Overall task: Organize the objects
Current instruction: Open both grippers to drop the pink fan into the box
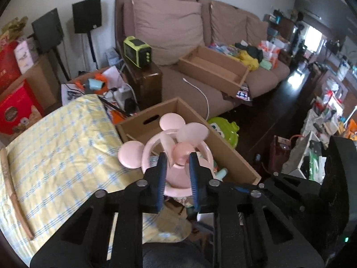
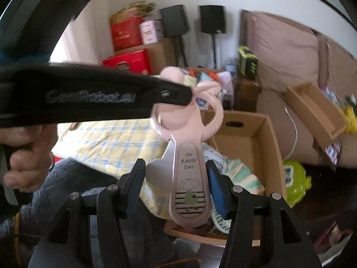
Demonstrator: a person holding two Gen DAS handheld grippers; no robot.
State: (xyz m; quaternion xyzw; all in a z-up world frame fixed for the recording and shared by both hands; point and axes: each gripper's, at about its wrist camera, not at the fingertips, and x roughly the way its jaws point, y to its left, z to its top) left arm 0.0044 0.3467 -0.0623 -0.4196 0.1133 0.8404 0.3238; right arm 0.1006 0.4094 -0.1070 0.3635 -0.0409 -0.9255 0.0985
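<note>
Left wrist view: the left gripper (image 1: 178, 158) has its blue-padded jaws clamped on the round head of a pink handheld fan (image 1: 178, 151), near the hub behind the blades. The fan's two round ears stick out at upper left, and its blades face the camera. It hangs in the air over the near edge of an open cardboard box (image 1: 232, 149), which holds a few small items that are too hidden to name. To the left of the box lies a yellow checked cloth (image 1: 62, 147) over a flat surface. Behind stands a brown sofa (image 1: 169, 24) with a shallow cardboard tray (image 1: 214, 67) on its seat.

Right wrist view: the right gripper (image 2: 175, 178) stands with its jaws apart on either side of the fan's (image 2: 189, 178) handle, which bears the words "ON RAINY DAY" and a small umbrella drawing. The right pad lies just beside the handle; I cannot tell whether it touches, and the left pad is clear of it. The left gripper (image 2: 188, 97) reaches in from the left, gripping the fan's head, with the person's hand (image 2: 24, 156) on its grip. The cardboard box (image 2: 272, 147) sits below and behind the fan.
</note>
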